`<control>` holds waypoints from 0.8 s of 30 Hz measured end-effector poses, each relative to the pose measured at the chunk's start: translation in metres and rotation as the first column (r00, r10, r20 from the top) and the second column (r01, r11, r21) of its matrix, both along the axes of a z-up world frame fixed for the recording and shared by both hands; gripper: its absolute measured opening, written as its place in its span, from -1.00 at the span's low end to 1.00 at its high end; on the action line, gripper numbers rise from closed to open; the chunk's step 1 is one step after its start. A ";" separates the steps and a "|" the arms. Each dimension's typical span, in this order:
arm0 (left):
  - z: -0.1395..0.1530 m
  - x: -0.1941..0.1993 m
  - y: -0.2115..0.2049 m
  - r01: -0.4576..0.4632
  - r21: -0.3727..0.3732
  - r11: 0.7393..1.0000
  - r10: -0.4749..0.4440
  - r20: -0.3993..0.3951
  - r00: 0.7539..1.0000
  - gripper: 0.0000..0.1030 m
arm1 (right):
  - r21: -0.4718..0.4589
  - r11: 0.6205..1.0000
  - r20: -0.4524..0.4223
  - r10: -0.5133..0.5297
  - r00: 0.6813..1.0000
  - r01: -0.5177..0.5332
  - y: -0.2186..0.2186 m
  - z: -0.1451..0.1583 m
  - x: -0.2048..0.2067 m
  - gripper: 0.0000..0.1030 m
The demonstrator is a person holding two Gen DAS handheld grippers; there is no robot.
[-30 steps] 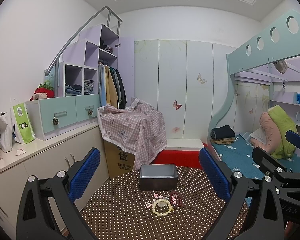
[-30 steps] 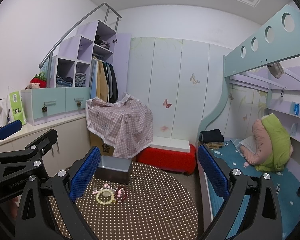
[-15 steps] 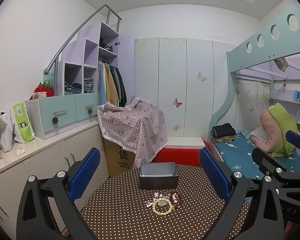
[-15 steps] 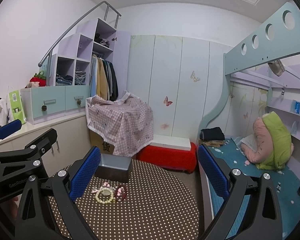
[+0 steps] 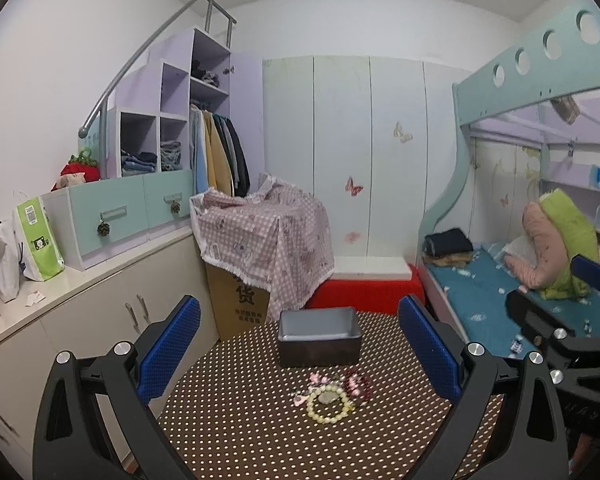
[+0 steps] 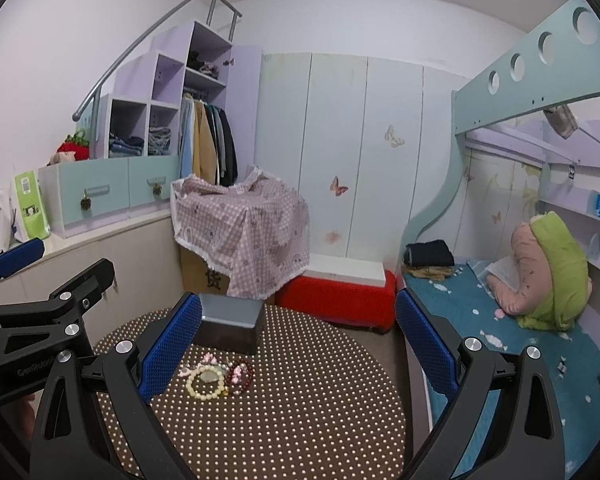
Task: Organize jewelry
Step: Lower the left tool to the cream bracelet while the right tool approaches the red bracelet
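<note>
On the dotted round table (image 5: 240, 432), seen from the left wrist, a pale bead bracelet (image 5: 327, 403) lies touching a dark red bracelet (image 5: 361, 385) and small pink pieces (image 5: 315, 378), just in front of a grey metal box (image 5: 319, 336). The left tongs (image 5: 299, 354) hang above the table, spread wide and holding nothing.

From the right wrist, the same bracelets (image 6: 206, 382) sit left of centre, near the box (image 6: 230, 325). The right tongs (image 6: 298, 350) are also spread wide and hold nothing, with the left tongs (image 6: 18, 256) showing at the left edge.
</note>
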State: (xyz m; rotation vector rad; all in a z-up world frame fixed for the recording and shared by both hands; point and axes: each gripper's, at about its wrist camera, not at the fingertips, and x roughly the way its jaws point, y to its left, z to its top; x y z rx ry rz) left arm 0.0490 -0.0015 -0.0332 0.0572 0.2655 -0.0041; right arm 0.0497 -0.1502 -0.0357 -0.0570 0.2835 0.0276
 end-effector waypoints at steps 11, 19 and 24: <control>-0.082 0.078 0.029 -0.031 0.014 0.999 0.034 -0.280 0.959 0.87 | 0.001 1.000 -0.188 -0.012 0.982 0.012 -0.009 -0.058 0.069 0.83; -0.163 0.134 0.035 -0.019 -0.056 0.998 -0.014 -0.536 0.844 0.87 | -0.010 1.000 -0.355 -0.006 0.935 0.003 -0.013 -0.120 0.121 0.83; -0.187 0.158 0.033 -0.050 -0.054 0.997 0.008 -0.598 0.801 0.84 | -0.015 1.000 -0.416 0.000 0.909 -0.007 -0.011 -0.146 0.142 0.83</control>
